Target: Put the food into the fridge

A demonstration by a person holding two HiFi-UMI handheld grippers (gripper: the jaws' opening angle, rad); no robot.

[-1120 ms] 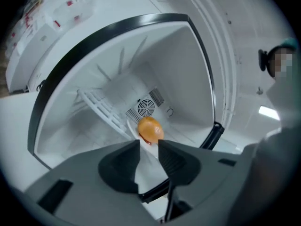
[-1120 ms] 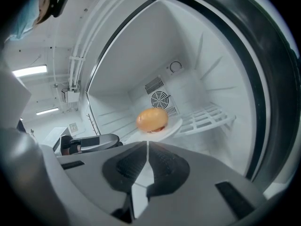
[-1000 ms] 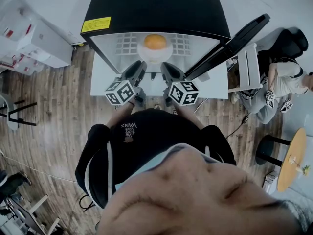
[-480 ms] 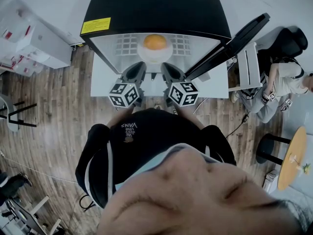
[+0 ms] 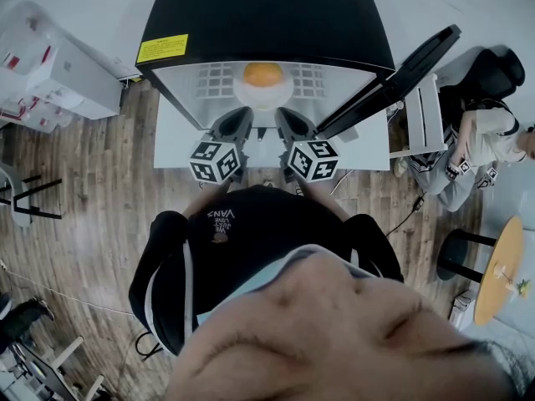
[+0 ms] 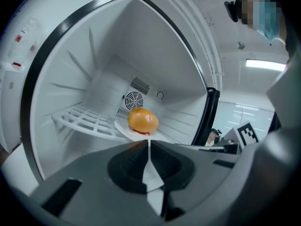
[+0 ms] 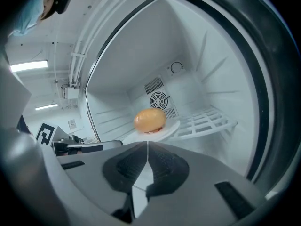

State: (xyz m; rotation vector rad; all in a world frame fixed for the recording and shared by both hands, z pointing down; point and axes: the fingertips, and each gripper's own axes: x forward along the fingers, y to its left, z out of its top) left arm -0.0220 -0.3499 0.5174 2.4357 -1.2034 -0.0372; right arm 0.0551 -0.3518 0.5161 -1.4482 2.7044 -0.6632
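The black shirt (image 5: 255,228) reads VANS; the yellow label (image 5: 164,43) is illegible.

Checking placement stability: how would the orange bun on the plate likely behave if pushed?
The bun is rounded and lies loose on the plate, so a push would probably slide or roll it. It looks like soft bread, so it is likely light and easily squashed. The smooth plate may itself slide on the wire shelf.
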